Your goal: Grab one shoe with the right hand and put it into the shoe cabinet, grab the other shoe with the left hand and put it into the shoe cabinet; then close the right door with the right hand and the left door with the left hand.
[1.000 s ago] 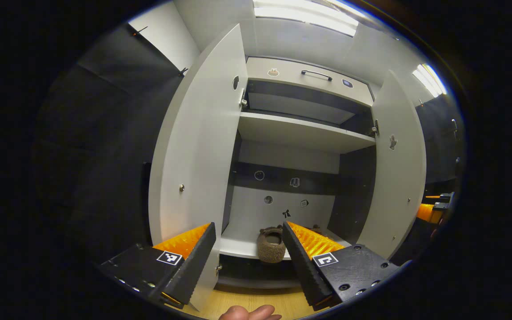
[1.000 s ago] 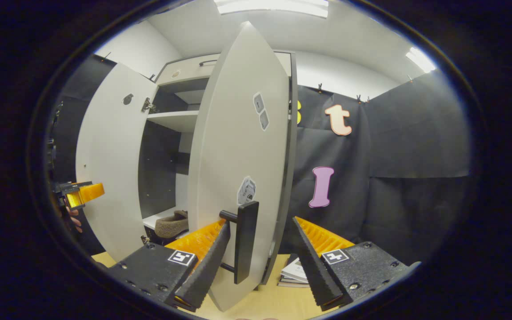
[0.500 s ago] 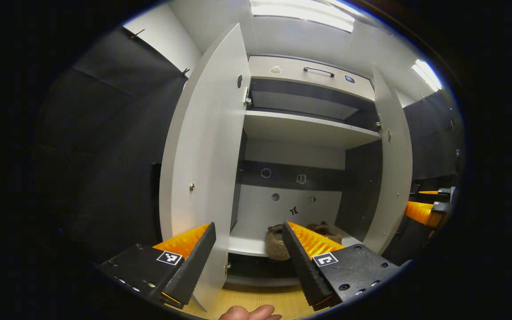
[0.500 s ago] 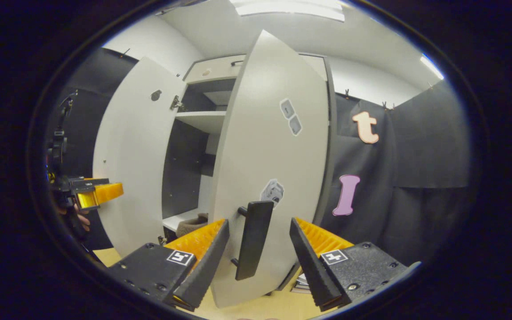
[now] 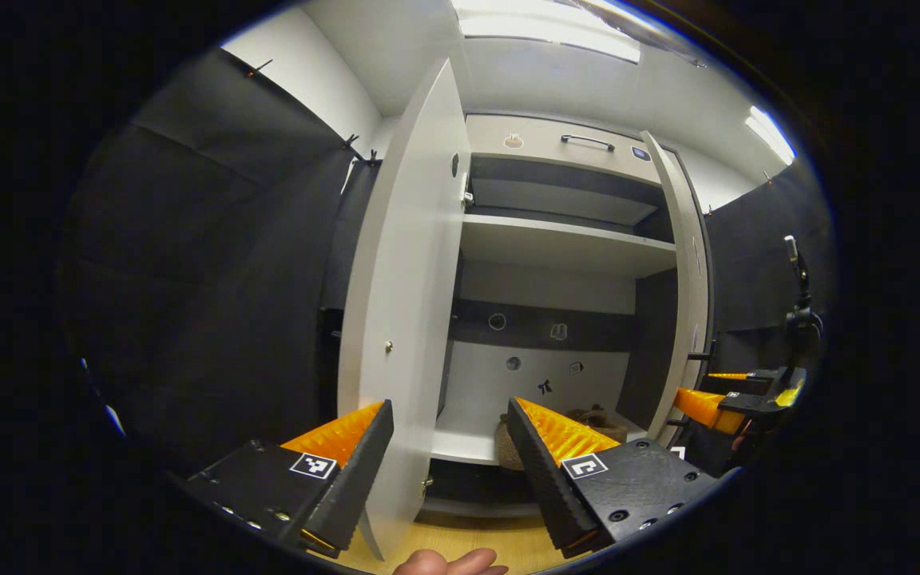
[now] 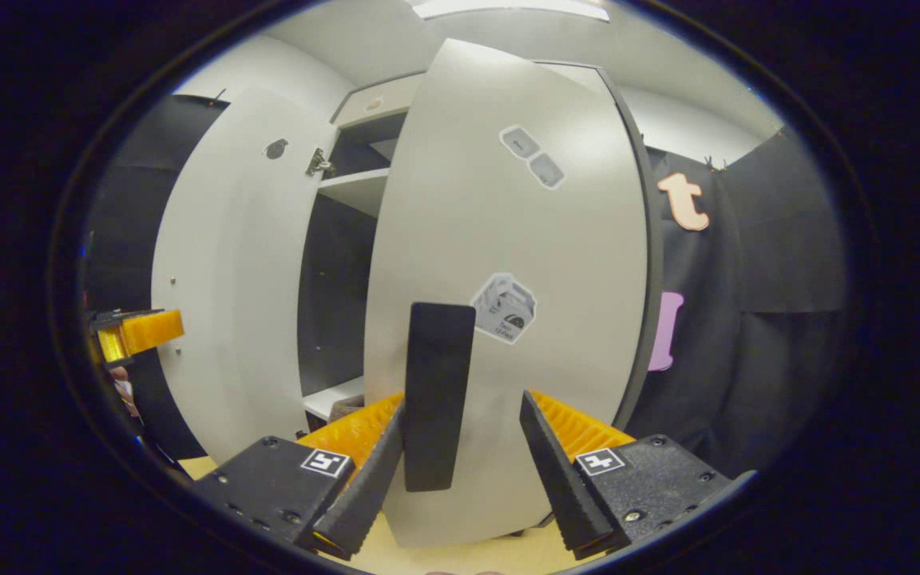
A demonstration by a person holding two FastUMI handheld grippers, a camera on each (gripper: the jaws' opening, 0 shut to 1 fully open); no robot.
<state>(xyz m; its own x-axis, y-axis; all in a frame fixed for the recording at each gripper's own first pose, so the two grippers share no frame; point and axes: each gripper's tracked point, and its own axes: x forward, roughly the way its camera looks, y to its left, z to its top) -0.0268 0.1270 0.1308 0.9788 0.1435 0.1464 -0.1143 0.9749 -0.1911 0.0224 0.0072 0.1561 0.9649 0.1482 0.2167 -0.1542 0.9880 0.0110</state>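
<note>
White stiff right door (image 6: 508, 263), light on hinges: best pushed beside black bar handle (image 6: 434, 395); both grippers (image 6: 460, 467) (image 5: 448, 471) spread, empty.

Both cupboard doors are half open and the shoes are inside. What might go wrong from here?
The right tool has the right door's black handle between its open fingers, touching one of them at most; pushing on, it may slide off. The left door stands wide open with the left tool straddling its edge, so it might catch. A shoe lies near the shelf front and could block the doors.
</note>
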